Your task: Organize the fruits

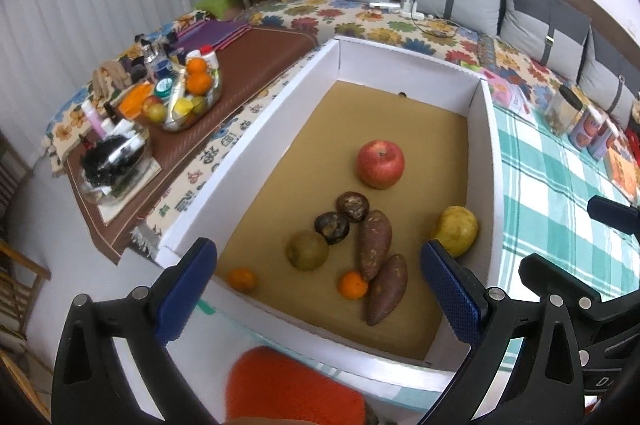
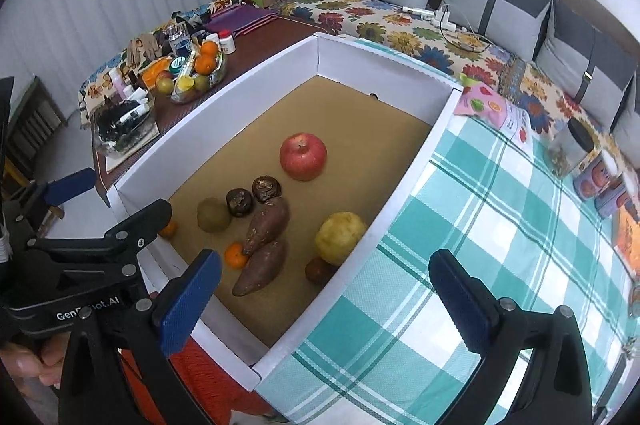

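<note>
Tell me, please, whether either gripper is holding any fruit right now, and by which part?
Nothing is held. The left gripper and right gripper both stand open and empty above the white box.

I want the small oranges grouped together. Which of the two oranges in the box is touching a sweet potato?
The orange near the middle of the box's front, pressed against the sweet potatoes. The other orange sits alone in the front left corner.

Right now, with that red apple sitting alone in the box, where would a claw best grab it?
Across its widest middle, coming down from above. The apple sits upright, stem dimple up, with bare cardboard all round, so fingers should fit on either side. The box walls make a sideways approach awkward. Both claws are open and empty.
</note>
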### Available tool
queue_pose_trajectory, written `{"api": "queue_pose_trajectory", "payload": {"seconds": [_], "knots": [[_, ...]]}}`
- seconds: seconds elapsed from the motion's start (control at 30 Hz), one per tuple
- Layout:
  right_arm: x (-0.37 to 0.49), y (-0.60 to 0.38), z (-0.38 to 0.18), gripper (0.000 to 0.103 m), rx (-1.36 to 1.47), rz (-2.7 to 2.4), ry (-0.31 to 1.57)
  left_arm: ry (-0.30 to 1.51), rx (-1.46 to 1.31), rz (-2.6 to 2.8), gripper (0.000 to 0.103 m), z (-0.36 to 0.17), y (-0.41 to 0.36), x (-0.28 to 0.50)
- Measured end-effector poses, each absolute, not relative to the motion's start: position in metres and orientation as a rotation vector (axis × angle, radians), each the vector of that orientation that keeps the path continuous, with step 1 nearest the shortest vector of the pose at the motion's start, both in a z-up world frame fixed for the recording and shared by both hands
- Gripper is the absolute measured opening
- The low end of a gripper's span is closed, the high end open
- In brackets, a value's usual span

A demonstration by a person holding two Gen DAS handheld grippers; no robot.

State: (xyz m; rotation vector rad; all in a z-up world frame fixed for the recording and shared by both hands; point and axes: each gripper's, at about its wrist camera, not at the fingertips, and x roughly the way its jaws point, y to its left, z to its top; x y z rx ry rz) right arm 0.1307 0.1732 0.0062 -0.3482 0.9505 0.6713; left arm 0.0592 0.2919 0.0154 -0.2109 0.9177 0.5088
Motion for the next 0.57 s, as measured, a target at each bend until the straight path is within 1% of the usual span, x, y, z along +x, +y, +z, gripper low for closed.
{"api": "queue_pose_trajectory", "payload": {"seconds": [0.4, 0.57], "knots": [[0.127, 0.184, 0.003, 0.103, -0.360, 0.676, 0.945, 0.918, -0.214, 0.529, 0.102, 0.012, 0.301, 0.055], [0.127, 0.187, 0.005, 0.103, -0.358, 0.678, 0.941, 0.889, -0.216, 0.540, 0.102, 0.014, 0.302, 0.050]]}}
